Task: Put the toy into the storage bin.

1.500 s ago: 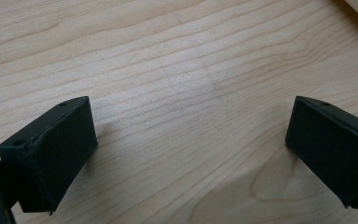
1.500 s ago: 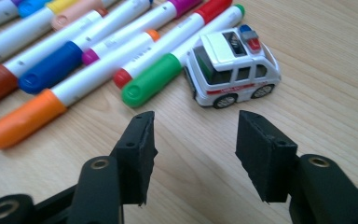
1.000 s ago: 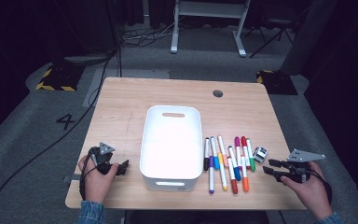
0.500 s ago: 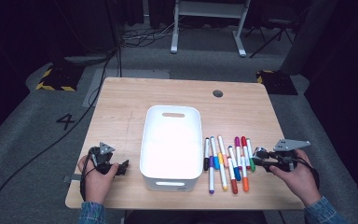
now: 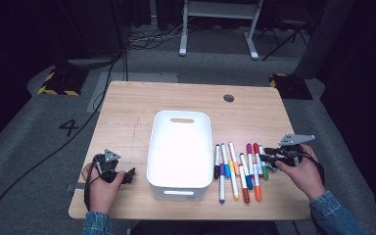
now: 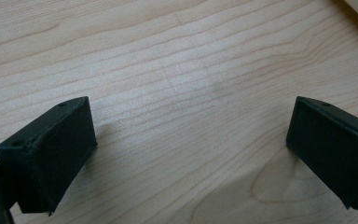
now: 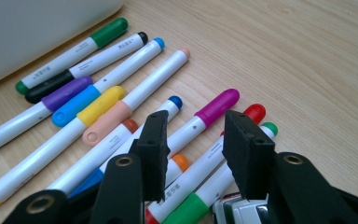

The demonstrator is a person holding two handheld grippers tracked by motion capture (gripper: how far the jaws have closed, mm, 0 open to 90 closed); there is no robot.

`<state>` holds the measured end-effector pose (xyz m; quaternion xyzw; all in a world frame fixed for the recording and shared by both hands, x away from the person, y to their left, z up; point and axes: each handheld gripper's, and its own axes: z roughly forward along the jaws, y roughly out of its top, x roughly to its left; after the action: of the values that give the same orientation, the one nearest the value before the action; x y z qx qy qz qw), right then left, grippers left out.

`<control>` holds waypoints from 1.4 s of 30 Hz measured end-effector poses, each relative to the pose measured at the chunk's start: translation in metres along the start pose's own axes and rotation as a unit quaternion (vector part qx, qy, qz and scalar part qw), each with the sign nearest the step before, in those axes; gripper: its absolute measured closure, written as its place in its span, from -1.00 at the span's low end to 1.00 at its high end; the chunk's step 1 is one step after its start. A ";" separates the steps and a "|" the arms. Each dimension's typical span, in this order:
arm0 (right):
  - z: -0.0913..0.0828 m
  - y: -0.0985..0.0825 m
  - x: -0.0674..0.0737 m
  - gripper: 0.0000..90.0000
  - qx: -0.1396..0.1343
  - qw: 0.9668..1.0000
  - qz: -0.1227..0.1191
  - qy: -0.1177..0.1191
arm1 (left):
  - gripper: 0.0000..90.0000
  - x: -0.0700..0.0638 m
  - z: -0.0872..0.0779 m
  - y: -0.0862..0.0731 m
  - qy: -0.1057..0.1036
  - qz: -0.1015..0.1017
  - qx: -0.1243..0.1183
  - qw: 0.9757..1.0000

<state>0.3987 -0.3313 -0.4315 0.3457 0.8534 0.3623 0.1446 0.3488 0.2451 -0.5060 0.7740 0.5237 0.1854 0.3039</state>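
The worktop (image 5: 127, 122) carries a white bin (image 5: 180, 147) at its middle, and the bin looks bare inside, so by my reading the sorting has hardly begun. All the markers (image 5: 237, 166) lie in a loose row on the wood just to the right of the bin, none of them lifted.

The right tool (image 5: 269, 157) hangs low over the right end of that row; its jaws have just been closing and stand partly drawn in around the magenta-capped marker (image 7: 205, 119), though nothing shows them pressing on it. The left tool (image 5: 127, 175) rests near the worktop's front left corner, spread wide over bare wood, holding nothing.

Every marker is left to move.
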 end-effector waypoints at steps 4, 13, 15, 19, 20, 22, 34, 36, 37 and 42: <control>0.013 0.005 -0.003 0.40 0.017 1.000 0.007 -0.001 | -0.97 0.000 0.000 0.000 -0.001 0.000 0.000 1.000; 0.042 0.009 0.001 0.42 0.066 0.998 0.018 -0.002 | -0.97 0.000 0.000 0.000 0.000 0.000 0.000 1.000; 0.046 0.007 0.002 0.42 0.074 0.997 0.019 -0.001 | -0.97 0.000 0.000 0.000 0.000 0.000 0.000 1.000; 0.055 0.004 0.004 0.43 0.083 0.996 0.021 -0.003 | -0.97 0.000 0.000 0.000 0.000 0.000 0.000 1.000; 0.057 0.004 0.005 0.42 0.085 0.996 0.025 0.000 | -0.97 0.000 0.000 0.000 -0.001 0.000 0.000 1.000; 0.061 0.005 0.005 0.40 0.082 0.996 0.020 0.000 | -0.97 0.000 0.000 0.000 -0.001 0.000 0.001 1.000; 0.076 0.013 0.005 0.50 0.084 0.996 0.019 -0.009 | -0.97 0.000 0.000 0.000 -0.001 0.000 0.000 1.000; 0.079 0.017 0.004 0.54 0.084 0.996 0.024 -0.014 | -0.97 0.000 0.000 0.000 -0.001 0.000 0.000 1.000; 0.081 0.018 0.003 0.55 0.083 0.996 0.022 -0.014 | -0.97 0.000 0.000 0.000 -0.001 0.000 0.001 1.000; 0.088 0.024 0.000 0.57 0.082 0.996 0.025 -0.021 | -0.97 0.000 0.000 0.000 -0.001 0.000 0.000 1.000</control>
<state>0.4543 -0.2736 -0.4754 0.3850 0.8683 0.2871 0.1246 0.3488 0.2451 -0.5060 0.7742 0.5236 0.1846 0.3040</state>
